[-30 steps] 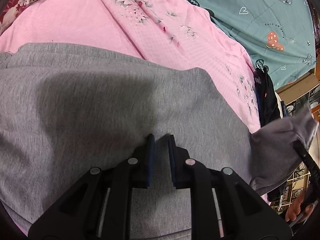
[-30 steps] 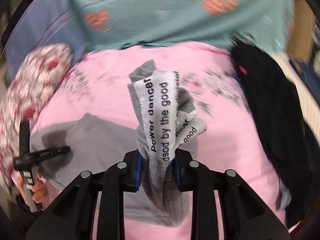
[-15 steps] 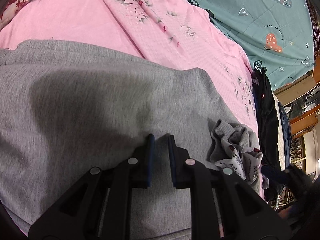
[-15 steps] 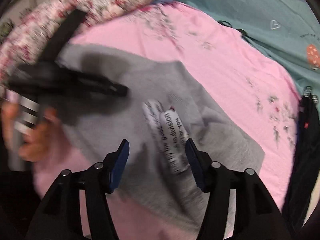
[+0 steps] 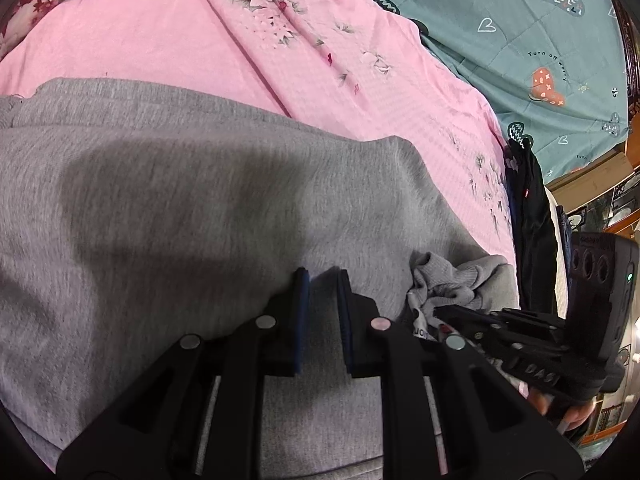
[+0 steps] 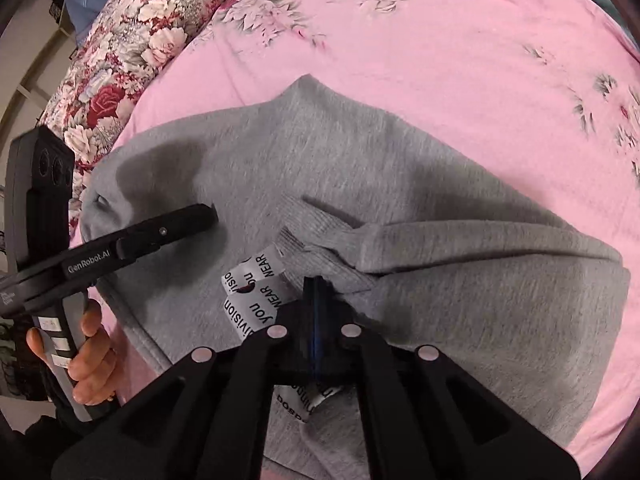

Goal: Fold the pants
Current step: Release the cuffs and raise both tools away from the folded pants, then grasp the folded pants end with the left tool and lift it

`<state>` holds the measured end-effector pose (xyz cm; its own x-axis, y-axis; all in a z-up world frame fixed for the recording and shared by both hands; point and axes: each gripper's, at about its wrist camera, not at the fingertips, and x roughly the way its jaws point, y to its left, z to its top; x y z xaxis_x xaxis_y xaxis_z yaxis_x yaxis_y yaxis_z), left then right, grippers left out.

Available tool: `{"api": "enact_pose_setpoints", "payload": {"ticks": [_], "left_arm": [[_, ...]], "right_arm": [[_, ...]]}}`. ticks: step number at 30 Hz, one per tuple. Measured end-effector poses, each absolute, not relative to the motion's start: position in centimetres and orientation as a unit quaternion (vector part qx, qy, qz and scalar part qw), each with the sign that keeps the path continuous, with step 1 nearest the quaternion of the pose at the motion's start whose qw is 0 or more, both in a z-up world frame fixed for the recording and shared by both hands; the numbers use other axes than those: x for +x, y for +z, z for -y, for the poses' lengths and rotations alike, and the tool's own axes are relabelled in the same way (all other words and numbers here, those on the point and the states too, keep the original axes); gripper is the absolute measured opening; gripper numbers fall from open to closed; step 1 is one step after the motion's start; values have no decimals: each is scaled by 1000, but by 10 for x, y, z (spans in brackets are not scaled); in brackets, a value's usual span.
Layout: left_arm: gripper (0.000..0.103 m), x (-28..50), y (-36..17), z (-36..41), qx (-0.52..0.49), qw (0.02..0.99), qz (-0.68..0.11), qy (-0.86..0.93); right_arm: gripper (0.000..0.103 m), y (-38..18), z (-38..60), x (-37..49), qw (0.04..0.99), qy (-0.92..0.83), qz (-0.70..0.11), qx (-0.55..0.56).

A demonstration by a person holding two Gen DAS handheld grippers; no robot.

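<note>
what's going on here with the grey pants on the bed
A person with a handheld gripper in each hand is folding grey pants laid out on a pink bedsheet. The left gripper rests on the flat grey fabric, jaws slightly apart with nothing between them. The right gripper is shut beside the bunched cuff end, next to its white printed ribbon. That end lies doubled over on top of the pants, so a fold is under way.

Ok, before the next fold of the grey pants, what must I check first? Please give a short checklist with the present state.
1. Left gripper resting on the grey pants: ok.
2. Left jaws slightly apart, nothing pinched: ok.
3. Right gripper shut at the ribbed cuff: ok.
4. Cuff truly caught between its fingers: cannot tell.
5. Printed ribbon tucked away: not ok, it lies loose.
</note>
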<state>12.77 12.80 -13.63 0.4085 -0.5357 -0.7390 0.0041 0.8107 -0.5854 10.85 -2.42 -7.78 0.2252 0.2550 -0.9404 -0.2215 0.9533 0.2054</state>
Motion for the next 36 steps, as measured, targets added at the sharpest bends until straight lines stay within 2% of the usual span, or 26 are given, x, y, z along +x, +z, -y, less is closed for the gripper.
{"api": "enact_pose_setpoints", "payload": {"ticks": [3, 5, 6, 7, 9, 10, 11, 14, 15, 16, 19, 25, 33, 36], "left_arm": [[15, 127, -135, -126, -250, 802, -515, -168], [15, 127, -136, -128, -257, 800, -515, -170], [15, 128, -137, -129, -263, 797, -516, -172], [15, 129, -138, -131, -271, 794, -516, -175], [15, 129, -139, -134, -282, 789, -516, -179], [20, 128, -139, -135, -288, 787, -514, -182], [24, 127, -137, -136, -296, 785, -511, -189], [54, 107, -120, -147, -318, 798, -478, -186], [70, 96, -110, -152, -312, 812, -464, -168], [81, 81, -99, -159, -308, 824, -451, -151], [83, 51, -83, -188, -338, 815, -458, -110], [83, 8, -97, -243, -441, 762, -473, -43], [81, 17, -135, -269, -483, 733, -479, 23], [81, 22, -134, -272, -483, 737, -471, 27]], "right_arm": [[3, -57, 31, 100, 787, 158, -595, 27], [19, -32, 38, 81, 807, 165, -566, 20], [43, -19, 42, 68, 820, 165, -548, 19], [59, -9, 49, 56, 830, 164, -532, 23], [68, 6, 65, 30, 848, 160, -504, 37], [77, 8, 76, 18, 851, 155, -499, 47], [80, 7, 86, 8, 853, 147, -498, 60], [82, -4, 121, -17, 849, 117, -505, 101], [82, -7, 131, -22, 846, 110, -509, 113], [82, -10, 141, -28, 845, 104, -510, 123], [82, -10, 167, -46, 850, 92, -498, 143], [82, -17, 192, -64, 851, 112, -479, 183], [82, -16, 215, -82, 853, 119, -465, 204], [82, -15, 229, -90, 857, 106, -456, 217]]}}
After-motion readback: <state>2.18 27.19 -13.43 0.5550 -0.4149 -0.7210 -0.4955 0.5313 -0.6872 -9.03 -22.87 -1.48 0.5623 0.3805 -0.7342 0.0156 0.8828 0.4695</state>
